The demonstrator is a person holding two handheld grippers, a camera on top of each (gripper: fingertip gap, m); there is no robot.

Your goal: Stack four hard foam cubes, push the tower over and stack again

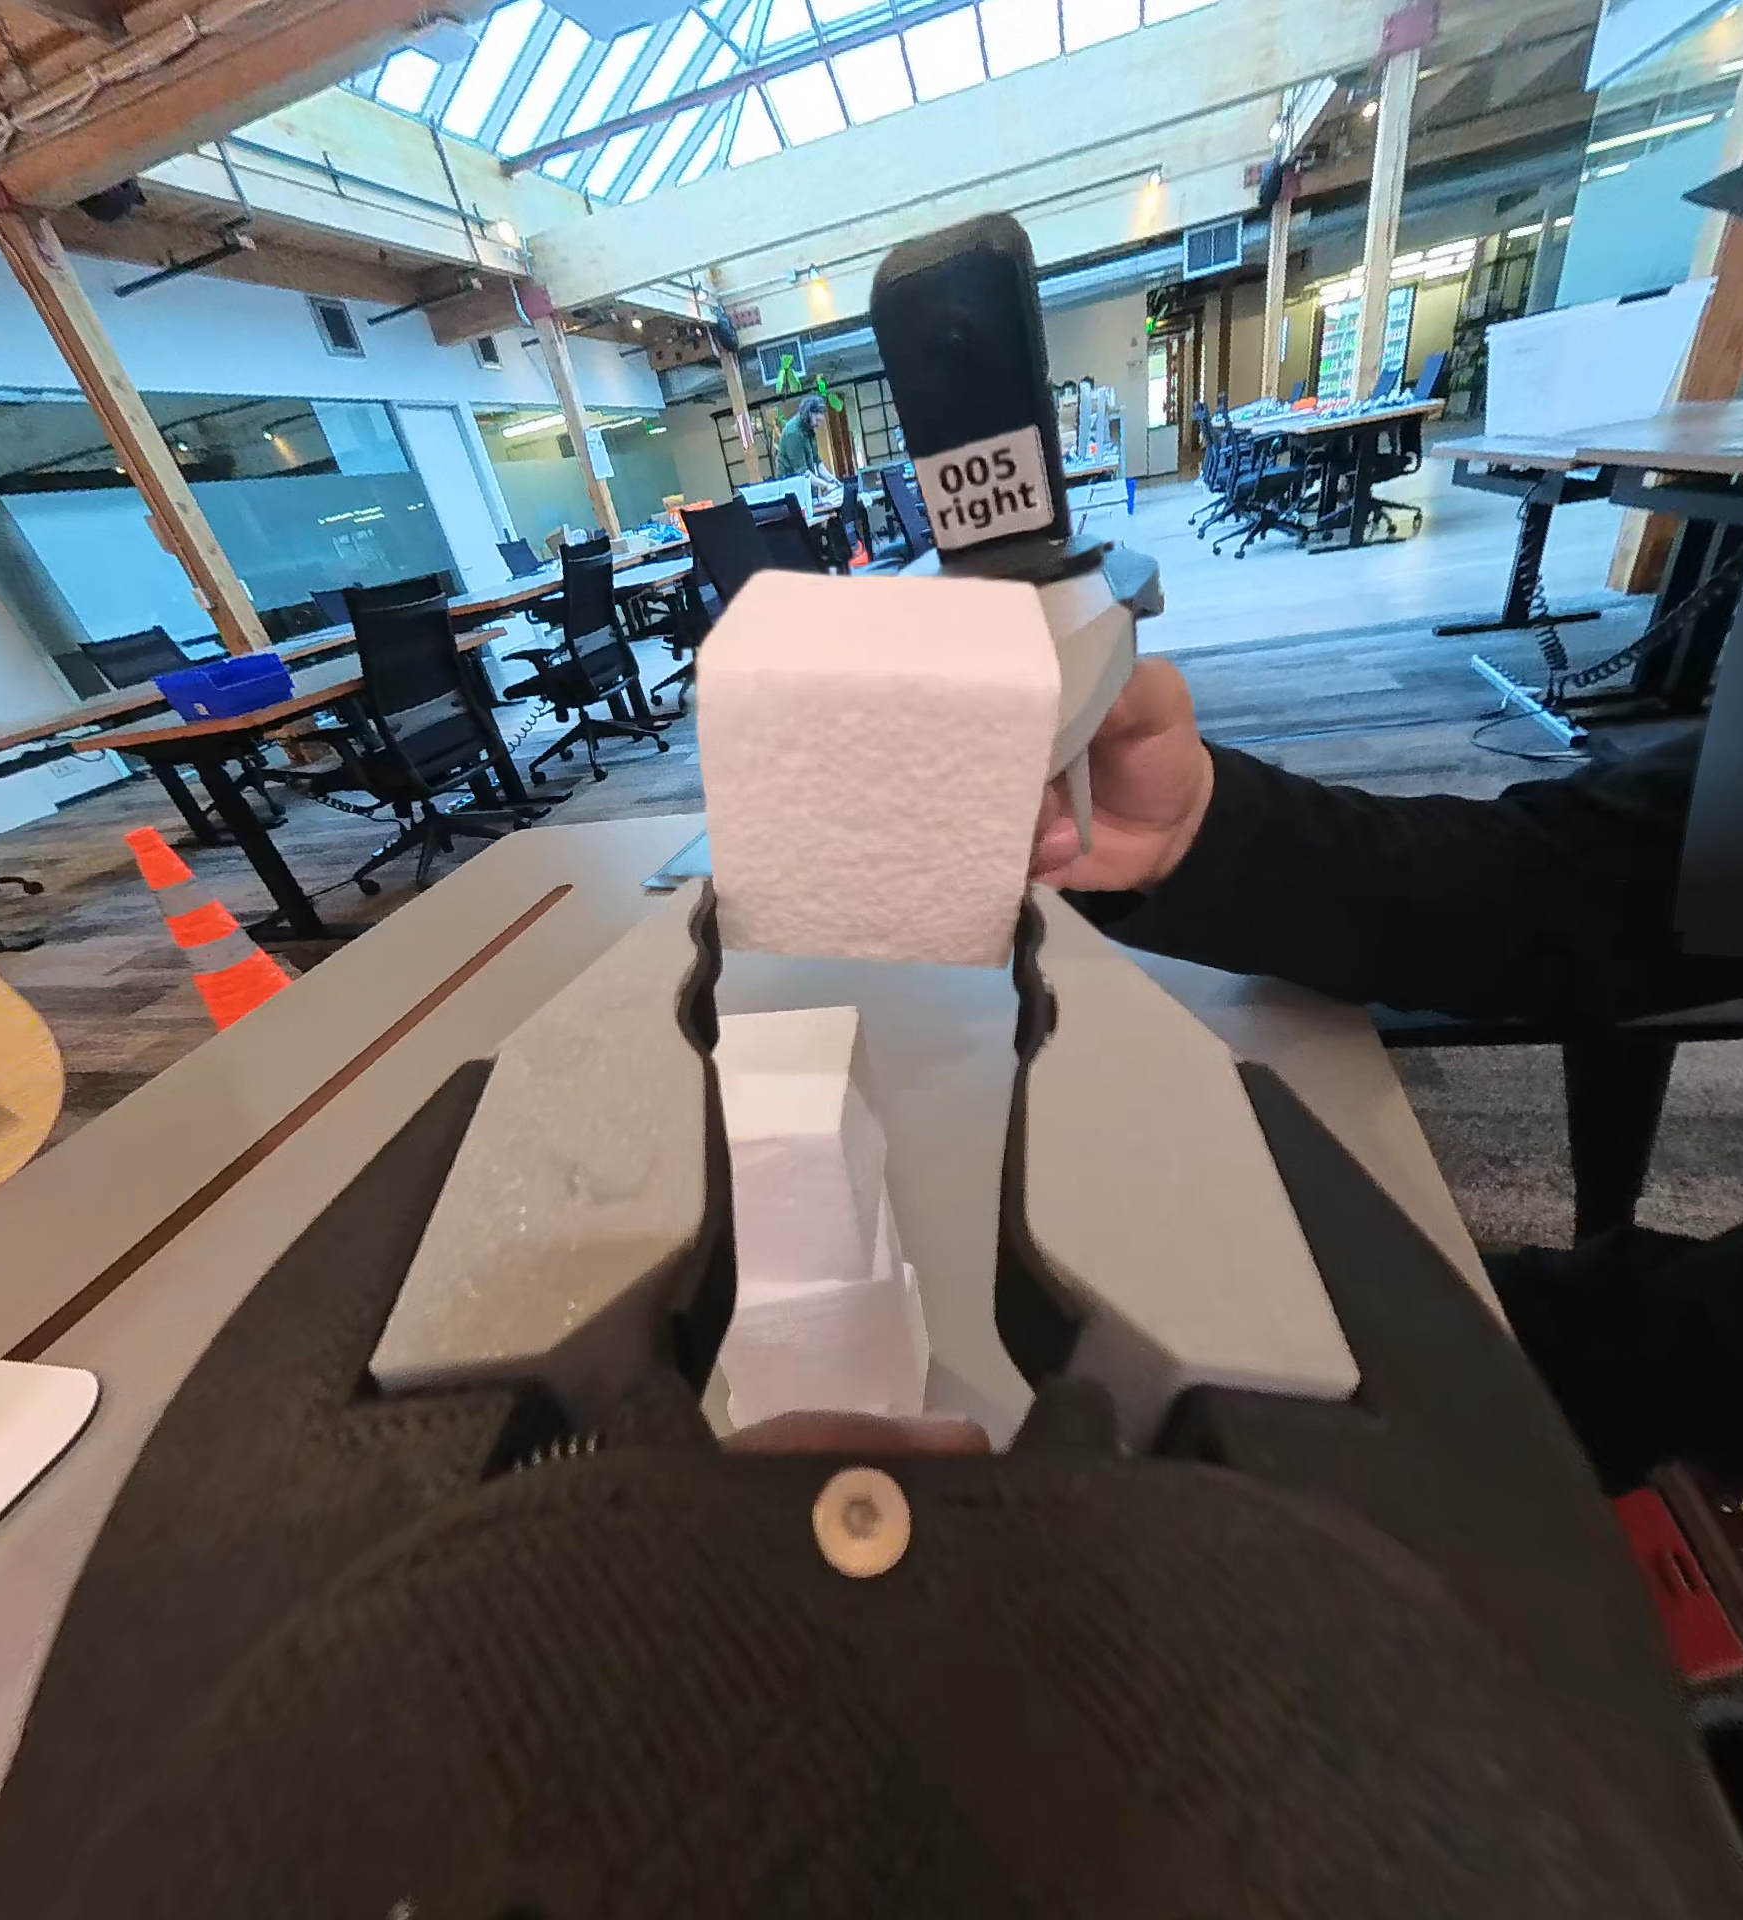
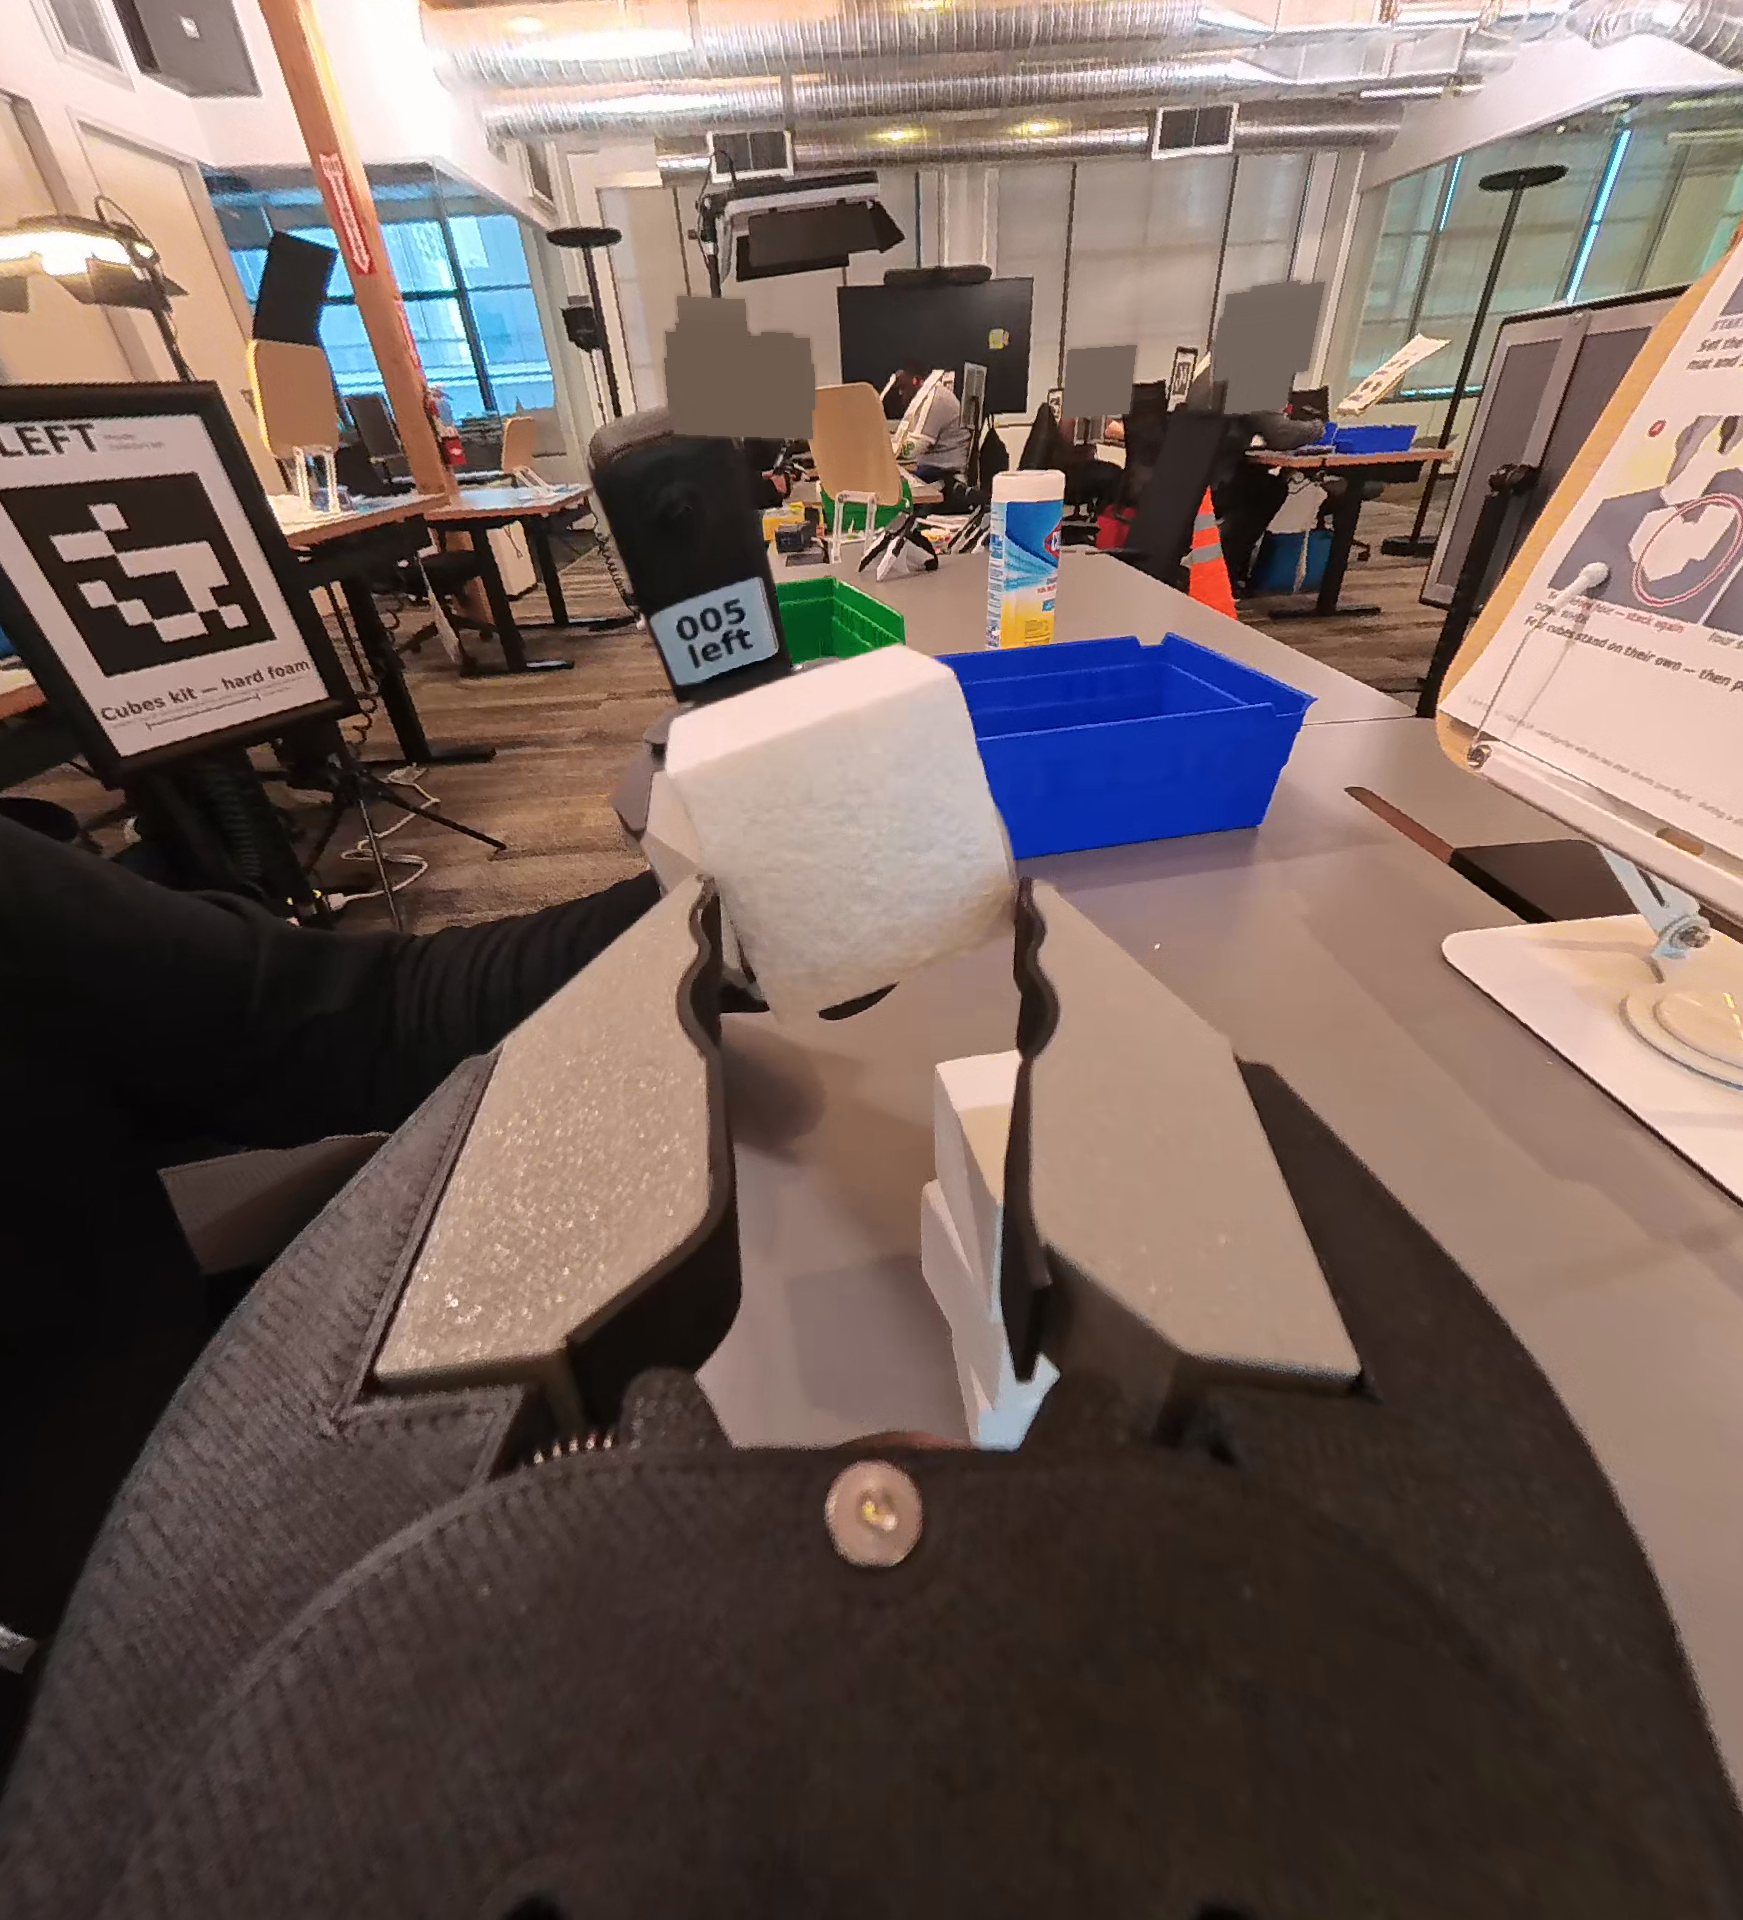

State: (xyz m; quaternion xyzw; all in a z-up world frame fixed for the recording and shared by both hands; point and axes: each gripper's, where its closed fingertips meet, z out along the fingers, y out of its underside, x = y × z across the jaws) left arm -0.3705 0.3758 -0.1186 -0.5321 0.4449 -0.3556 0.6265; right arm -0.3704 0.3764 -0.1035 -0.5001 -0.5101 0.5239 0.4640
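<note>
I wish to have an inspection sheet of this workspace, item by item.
Surface: grey table, flat, with a dark slot.
Job's things: three cubes in a stack; fourth cube held above it.
Clutter: blue bin, green bin, wipes can, sheet on a stand.
Grippers: left gripper shut on the cube; right gripper faces it, grip unclear.
Cables: none on the table; some on the floor.
Surroundings: open office, desks, chairs, orange cone.

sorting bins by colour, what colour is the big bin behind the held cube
Blue. The bin shows best in the right wrist view, behind the foam cube.
</note>
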